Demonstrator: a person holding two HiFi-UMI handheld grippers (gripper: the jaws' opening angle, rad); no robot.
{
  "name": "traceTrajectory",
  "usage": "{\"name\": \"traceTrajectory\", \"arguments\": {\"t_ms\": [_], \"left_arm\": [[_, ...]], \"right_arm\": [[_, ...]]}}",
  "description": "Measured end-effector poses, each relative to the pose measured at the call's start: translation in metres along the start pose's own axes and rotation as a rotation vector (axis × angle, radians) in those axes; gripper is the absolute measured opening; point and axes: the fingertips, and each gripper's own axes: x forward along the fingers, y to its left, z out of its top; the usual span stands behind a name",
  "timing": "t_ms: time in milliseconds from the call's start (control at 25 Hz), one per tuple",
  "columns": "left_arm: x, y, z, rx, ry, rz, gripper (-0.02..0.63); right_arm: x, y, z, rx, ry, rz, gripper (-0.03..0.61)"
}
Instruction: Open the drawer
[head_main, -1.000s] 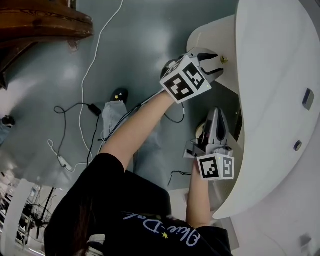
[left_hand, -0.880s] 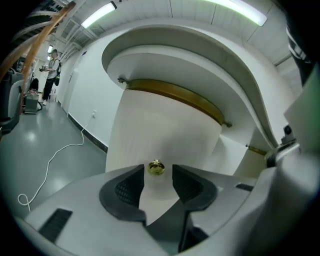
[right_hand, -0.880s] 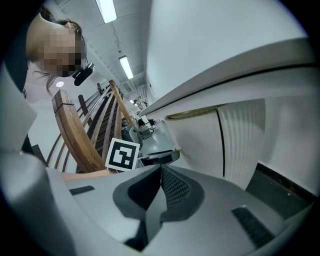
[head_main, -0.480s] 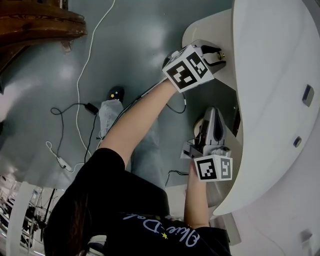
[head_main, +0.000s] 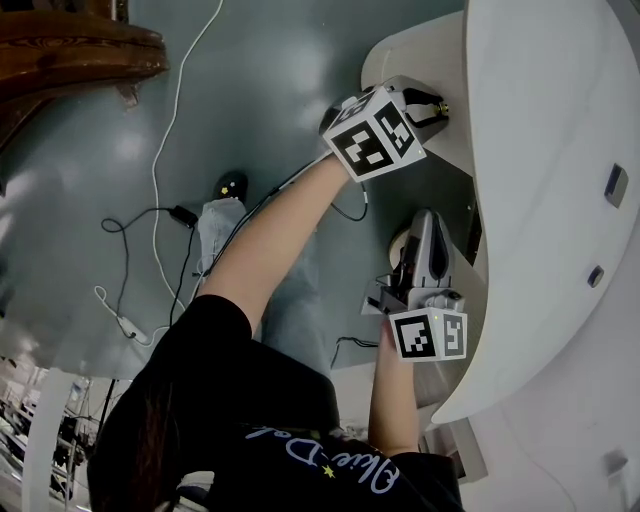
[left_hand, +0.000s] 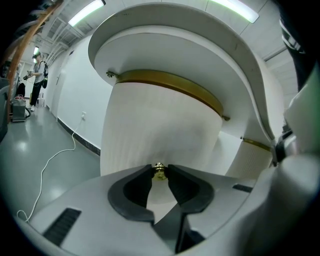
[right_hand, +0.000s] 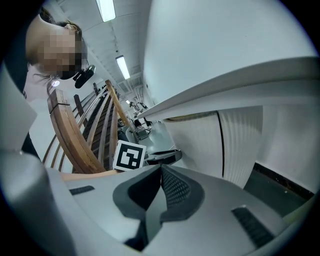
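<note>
The drawer is a curved white front (left_hand: 160, 120) under a rounded white table top (head_main: 540, 200), with a small brass knob (left_hand: 159, 171) in its middle. My left gripper (left_hand: 159, 170) has just been closing, and its dark pads now press on the knob from both sides. In the head view the left gripper (head_main: 430, 103) reaches the knob (head_main: 443, 107) at the drawer front (head_main: 415, 55). My right gripper (head_main: 428, 228) hangs lower, beside the cabinet and under the table edge. Its jaws are shut with nothing between them, as the right gripper view (right_hand: 161, 171) shows.
Grey floor with a white cable (head_main: 160, 215) and a black cable lies to the left. Dark wooden furniture (head_main: 70, 50) stands at the top left. A wooden railing (right_hand: 75, 145) shows behind the left gripper's marker cube (right_hand: 129, 156).
The left gripper's jaws have closed from wide open onto the brass knob. It shifted slightly up the picture. The right gripper has stayed where it was.
</note>
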Motion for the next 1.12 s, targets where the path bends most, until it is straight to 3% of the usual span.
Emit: {"name": "traceTrajectory", "arguments": {"t_ms": [1120], "left_arm": [[-0.054, 0.000, -0.027, -0.010, 0.074, -0.041, 0.101]], "right_arm": [[0.011, 0.047, 0.002, 0.013, -0.022, -0.039, 0.000]]}}
